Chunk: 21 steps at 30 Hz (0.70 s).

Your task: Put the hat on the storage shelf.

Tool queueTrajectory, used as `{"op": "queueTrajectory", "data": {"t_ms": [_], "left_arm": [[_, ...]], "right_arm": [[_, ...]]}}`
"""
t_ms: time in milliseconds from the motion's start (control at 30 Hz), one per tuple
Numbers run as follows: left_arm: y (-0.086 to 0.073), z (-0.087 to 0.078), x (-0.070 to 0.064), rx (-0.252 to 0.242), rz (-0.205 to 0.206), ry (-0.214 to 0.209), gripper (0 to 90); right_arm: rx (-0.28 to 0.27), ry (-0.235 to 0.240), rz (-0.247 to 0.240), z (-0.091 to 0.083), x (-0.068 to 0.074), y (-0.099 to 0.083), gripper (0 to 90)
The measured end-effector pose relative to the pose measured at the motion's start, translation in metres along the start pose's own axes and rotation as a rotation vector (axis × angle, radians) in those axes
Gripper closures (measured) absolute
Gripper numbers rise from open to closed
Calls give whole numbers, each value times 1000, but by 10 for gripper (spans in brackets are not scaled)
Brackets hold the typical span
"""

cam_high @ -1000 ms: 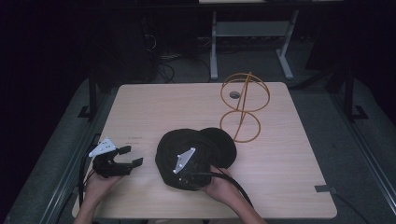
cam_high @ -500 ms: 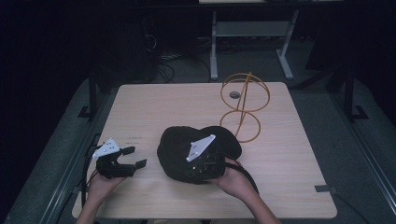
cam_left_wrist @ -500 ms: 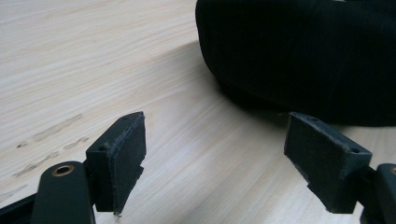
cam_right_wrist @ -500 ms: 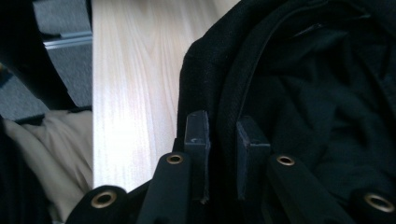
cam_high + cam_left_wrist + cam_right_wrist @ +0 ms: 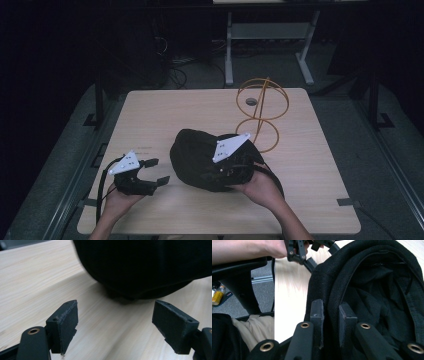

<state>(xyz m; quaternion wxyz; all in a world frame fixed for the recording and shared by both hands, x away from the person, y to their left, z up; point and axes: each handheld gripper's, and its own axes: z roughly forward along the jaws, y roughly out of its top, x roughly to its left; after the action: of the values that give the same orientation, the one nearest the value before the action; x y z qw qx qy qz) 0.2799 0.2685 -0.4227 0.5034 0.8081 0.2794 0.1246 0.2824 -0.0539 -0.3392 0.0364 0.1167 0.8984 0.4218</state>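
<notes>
Pinching the black cap's (image 5: 200, 157) rim, the right claw (image 5: 330, 315) held it above the tabletop (image 5: 165, 112). The left claw (image 5: 113, 322) gaped wide just beside it, empty.

High view down over the table (image 5: 165, 115); both gripper views close on the shared black cap (image 5: 200, 155).

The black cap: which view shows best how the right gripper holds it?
The right gripper view: the right gripper pinches the cap edge between its jaws. The high view shows the whole cap but hides the grip. The left gripper view shows its dark side.
</notes>
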Motion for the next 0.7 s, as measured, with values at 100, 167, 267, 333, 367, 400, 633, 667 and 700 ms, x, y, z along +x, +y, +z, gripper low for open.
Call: {"op": "queueTrajectory", "data": {"t_ms": [100,167,267,333,367,400,633,667,700], "left_arm": [[4,2,-5,-22,7,-14,207],[8,5,-11,-40,17,-36,207],[12,10,-15,-47,20,-56,207],[16,13,-17,-55,29,-64,207],[18,14,-18,-59,32,-64,207],[20,14,-18,-65,35,-60,207],[32,17,-16,-132,-22,-87,270],[35,20,-16,-121,-9,-90,285],[36,23,-17,-120,-5,-97,303]], "right_arm": [[-11,1,8,-3,-1,1,767],[-22,2,7,-6,-1,2,768],[-37,5,6,-10,-1,4,767],[-45,7,-2,-13,-2,7,767],[-50,10,2,-14,-1,9,767],[-56,11,0,-16,-1,10,768],[-93,17,-15,-28,0,18,768],[-98,20,-11,-30,1,19,768],[-100,20,-14,-32,1,20,768]]}}
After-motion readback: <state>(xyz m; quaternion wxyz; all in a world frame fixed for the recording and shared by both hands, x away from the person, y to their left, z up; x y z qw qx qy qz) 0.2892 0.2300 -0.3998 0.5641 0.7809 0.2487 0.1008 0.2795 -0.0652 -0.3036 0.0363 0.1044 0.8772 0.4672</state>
